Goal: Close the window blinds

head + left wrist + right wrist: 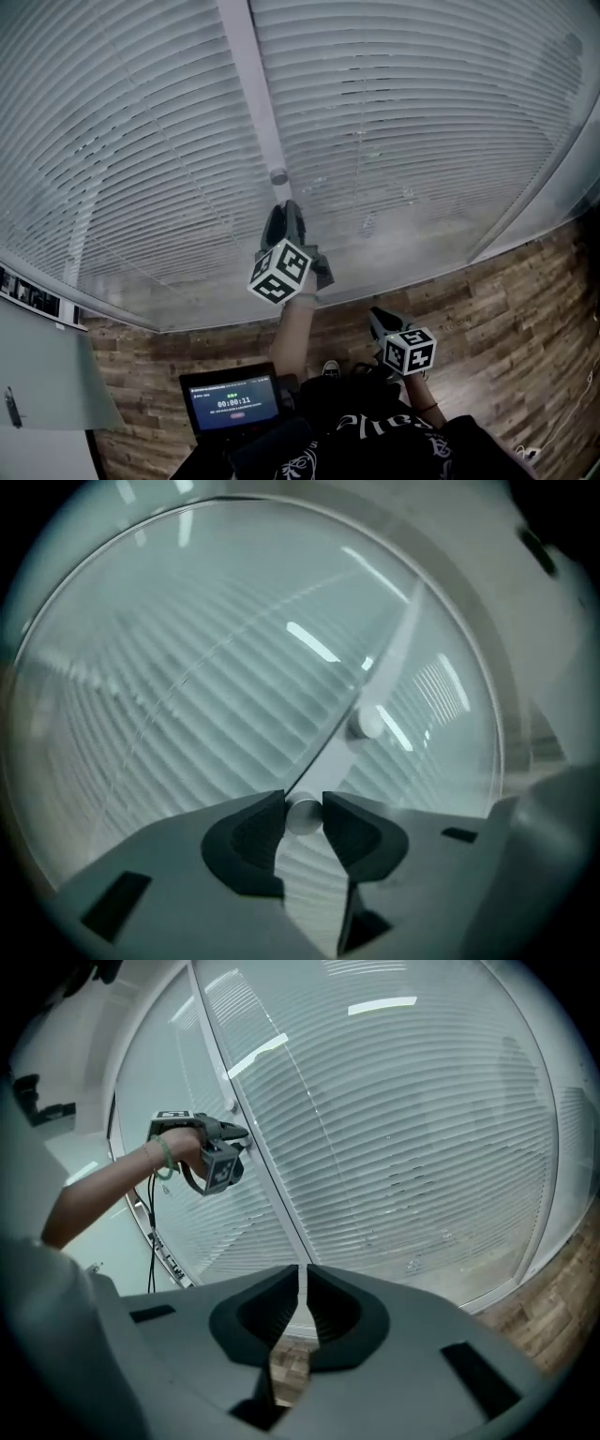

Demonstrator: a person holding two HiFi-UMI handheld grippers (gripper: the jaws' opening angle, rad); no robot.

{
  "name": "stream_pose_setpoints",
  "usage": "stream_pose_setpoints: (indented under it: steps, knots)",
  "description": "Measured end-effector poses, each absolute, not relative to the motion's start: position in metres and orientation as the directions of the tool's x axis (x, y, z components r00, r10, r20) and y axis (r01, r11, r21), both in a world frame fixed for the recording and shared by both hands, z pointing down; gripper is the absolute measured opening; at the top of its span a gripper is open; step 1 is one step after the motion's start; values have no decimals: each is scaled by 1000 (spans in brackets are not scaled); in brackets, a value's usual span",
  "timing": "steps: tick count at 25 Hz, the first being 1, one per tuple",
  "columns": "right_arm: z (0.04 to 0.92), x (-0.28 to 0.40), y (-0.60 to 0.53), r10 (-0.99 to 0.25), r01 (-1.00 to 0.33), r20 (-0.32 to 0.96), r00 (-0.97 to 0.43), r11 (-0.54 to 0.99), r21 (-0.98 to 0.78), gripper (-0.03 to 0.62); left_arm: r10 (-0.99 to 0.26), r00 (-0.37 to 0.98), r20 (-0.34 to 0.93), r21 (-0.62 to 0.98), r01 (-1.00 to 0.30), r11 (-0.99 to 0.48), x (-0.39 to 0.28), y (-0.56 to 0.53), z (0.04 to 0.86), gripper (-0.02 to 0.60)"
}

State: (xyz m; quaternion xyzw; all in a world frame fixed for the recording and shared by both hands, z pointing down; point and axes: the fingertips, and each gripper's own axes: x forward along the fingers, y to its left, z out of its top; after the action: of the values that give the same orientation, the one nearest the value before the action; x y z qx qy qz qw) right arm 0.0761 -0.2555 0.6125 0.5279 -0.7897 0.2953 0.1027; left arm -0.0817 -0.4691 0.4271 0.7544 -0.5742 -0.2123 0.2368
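White slatted blinds (403, 103) cover the whole window, with a white upright frame bar (251, 84) in the middle. A small round knob (278, 175) sticks out from that bar. In the left gripper view the knob (303, 815) sits between the dark pads and touches both. My left gripper (303, 816) is shut on it, held up at the bar (281, 208) and pointing level; it also shows in the right gripper view (246, 1134). My right gripper (377, 317) hangs lower, away from the window. Its jaws (303, 1283) are shut with nothing in them.
An open laptop (232, 401) with a lit screen sits low in the head view. Wood-plank floor (506, 300) runs below the window. A pale panel (37, 375) stands at the left. A cable (152, 1232) hangs from my left arm.
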Motion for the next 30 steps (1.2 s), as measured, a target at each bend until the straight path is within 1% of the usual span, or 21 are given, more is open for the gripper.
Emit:
stream_pose_setpoints:
  steps: [2,3,5,6,8,9,11,17,20,24,27,30]
  knots:
    - [613,76,-254,-767,-888,470,-437,286,-360,40,-964,260,-51,826,-532,-187,-82,-472,434,126]
    - [613,77,-254,-764,-885,467,-446,295,-361,40,-962,267,-55,900,-405,-164,-81,-473,436,124]
    - [611,80,-255,-758,-877,460,-462,313,-364,40,-959,277,-61,972,-201,-120,-82,-474,439,121]
    - [609,83,-255,-757,-874,455,-469,322,-364,40,-956,285,-63,986,-132,-104,-83,-473,439,120]
    - [602,87,-255,-753,-866,445,-485,343,-363,40,-952,301,-64,993,-74,-90,-84,-471,439,120]
    - [599,87,-254,-750,-862,440,-494,355,-362,40,-951,304,-64,993,-79,-92,-85,-470,438,120]
    - [595,89,-252,-742,-855,437,-508,375,-358,40,-951,302,-71,984,-134,-116,-87,-469,434,120]
    - [596,108,-232,-733,-845,433,-525,389,-366,40,-951,294,-97,902,-377,-209,-89,-453,426,121]
    - [598,123,-223,-739,-849,432,-517,375,-373,40,-948,304,-91,873,-434,-222,-84,-431,434,121]
    - [598,136,-205,-733,-840,428,-529,379,-388,40,-939,344,-30,825,-522,-217,-66,-387,460,121]
    - [603,138,-187,-711,-823,429,-557,406,-396,40,-923,384,37,759,-611,-224,-49,-345,486,121]
    - [608,131,-172,-682,-802,430,-591,441,-402,40,-915,395,85,681,-693,-236,-43,-311,503,121]
